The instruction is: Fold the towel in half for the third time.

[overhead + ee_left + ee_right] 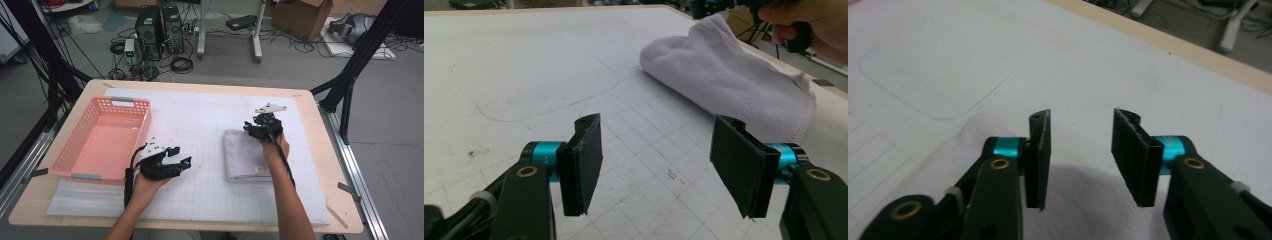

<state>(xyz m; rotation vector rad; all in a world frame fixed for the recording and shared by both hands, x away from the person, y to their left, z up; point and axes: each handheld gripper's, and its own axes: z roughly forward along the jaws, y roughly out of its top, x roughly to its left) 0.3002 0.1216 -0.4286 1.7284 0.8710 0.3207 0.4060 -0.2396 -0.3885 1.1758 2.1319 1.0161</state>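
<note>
A folded pale lilac towel [245, 155] lies on the white mat, right of centre. My right gripper [252, 125] hovers over the towel's far end, jaws apart with nothing between them. In the right gripper view its open jaws [1080, 155] stand just above the towel [1083, 200]. My left gripper [180, 156] rests low over the mat to the towel's left, also open and empty. In the left gripper view its jaws [659, 165] point toward the towel [729, 80], with bare gridded mat between. The person's right hand [809, 25] shows behind the towel.
A pink plastic basket [142, 127] stands empty at the left of the table, close to my left gripper. The white gridded mat [200, 120] covers most of the wooden tabletop. Beyond the table's far edge are computers, cables and boxes on the floor.
</note>
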